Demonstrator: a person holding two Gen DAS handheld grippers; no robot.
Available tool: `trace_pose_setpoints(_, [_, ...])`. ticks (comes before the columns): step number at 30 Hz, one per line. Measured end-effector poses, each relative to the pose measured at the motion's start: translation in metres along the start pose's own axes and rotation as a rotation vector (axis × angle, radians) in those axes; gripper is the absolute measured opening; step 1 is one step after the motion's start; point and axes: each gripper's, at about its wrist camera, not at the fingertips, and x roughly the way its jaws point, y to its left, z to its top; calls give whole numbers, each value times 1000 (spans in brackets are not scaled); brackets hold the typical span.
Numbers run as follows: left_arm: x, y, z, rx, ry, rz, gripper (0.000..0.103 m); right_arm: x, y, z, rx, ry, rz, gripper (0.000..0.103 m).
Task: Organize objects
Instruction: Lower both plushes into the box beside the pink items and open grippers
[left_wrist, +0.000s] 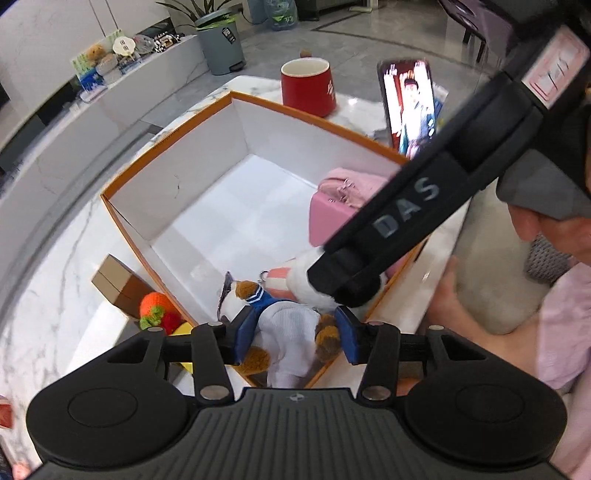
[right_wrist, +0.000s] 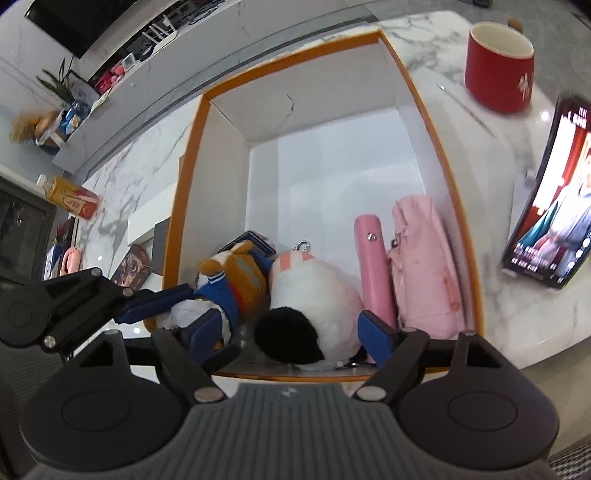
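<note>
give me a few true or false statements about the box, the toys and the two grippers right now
1. The brown-and-white plush dog in a blue collar sits between the left gripper's blue fingers. True.
2. The orange-rimmed white cardboard box is packed full. False: its far half is bare.
3. The red ceramic mug stands inside the box. False: it stands on the marble table outside.
4. The round white plush with a black patch sits between the right gripper's fingers. True.
5. The pink pouch lies outside the box. False: it is inside.
</note>
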Motion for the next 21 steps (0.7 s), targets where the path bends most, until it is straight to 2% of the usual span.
trace_pose_setpoints(4, [-11,14,3,-19,-10,-56,44,-16,5,6,-85,-23,8,60])
trace_pose_setpoints(8, [-10,22,9,-59,2,-83,32,-15,10,12,-167,-1,-21,55])
trace_pose_setpoints(12, [-1,23,12,-68,48,-108,25,1,9,13,-199,70,-31,40])
trace_pose_setpoints(14, [4,22,10,-59,64,-108,25,8,9,13,-213,88,-39,37])
trace_pose_setpoints(17, [14,15,7,-29,95,-98,22,18,10,9,-237,119,-37,24])
trace_pose_setpoints(21, [22,10,6,-16,122,-103,22,27,17,6,-274,164,-40,23])
